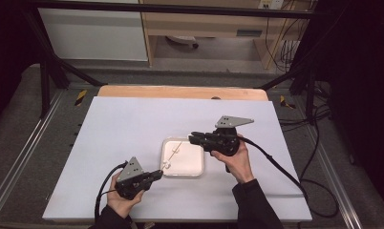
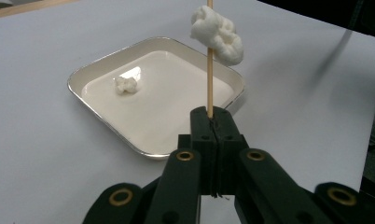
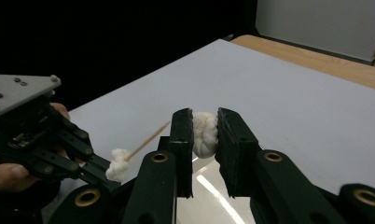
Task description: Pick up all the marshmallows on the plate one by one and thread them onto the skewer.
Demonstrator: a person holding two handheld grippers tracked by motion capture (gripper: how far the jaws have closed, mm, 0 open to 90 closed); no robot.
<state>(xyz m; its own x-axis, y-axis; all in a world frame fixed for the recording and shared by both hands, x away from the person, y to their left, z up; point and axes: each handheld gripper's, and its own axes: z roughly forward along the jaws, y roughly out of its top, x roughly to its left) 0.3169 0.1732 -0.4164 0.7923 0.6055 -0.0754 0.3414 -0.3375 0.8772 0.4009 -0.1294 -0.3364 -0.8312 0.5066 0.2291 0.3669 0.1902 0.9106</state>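
Your left gripper (image 2: 212,122) pinched the skewer (image 2: 209,79) upright, its fingers pressed together, while your right gripper (image 3: 205,140) squeezed a marshmallow (image 3: 204,134), ready for threading.

Jaws shut on skewer (image 2: 210,70), marshmallow (image 2: 217,33), tray (image 2: 106,135)

Table (image 1: 133,124) covered with white sheet, bare wooden edge showing along far side. Shallow square white tray (image 1: 196,171) sits directly on sheet, near middle toward near side. Small white marshmallow piece (image 2: 126,85) lies inside tray, near one corner.
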